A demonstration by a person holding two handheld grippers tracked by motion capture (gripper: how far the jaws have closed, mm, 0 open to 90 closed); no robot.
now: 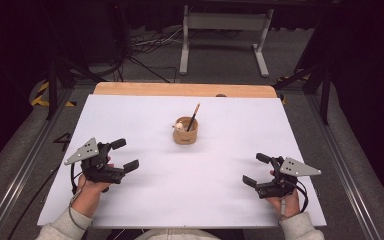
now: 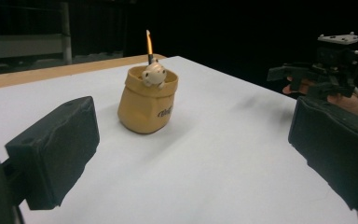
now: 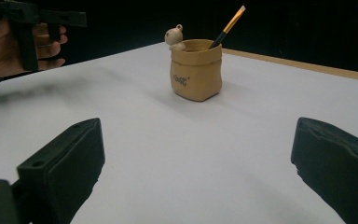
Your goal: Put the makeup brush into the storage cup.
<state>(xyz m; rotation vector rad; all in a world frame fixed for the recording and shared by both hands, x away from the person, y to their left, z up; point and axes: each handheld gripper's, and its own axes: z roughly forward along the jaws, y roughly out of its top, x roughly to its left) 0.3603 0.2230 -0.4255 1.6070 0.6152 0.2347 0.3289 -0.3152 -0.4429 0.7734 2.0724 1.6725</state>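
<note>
On the white rectangular surface, both tongs sit near the front edge, well apart: left tongs with jaws apart, holding nothing; right tongs likewise gaping and empty. Mid-surface stands a tan sack-shaped ceramic cup, upright. Inside it leans an orange-and-black pencil.

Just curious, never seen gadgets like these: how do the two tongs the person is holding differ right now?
The left tongs sit near the table's left edge, the right tongs near its right edge. The left tongs are a little farther forward, closer to the tan pen pot; the right tongs sit nearer the person. Both are black, wide open, empty, topped with a grey plate, and aimed inward toward the pot.
</note>
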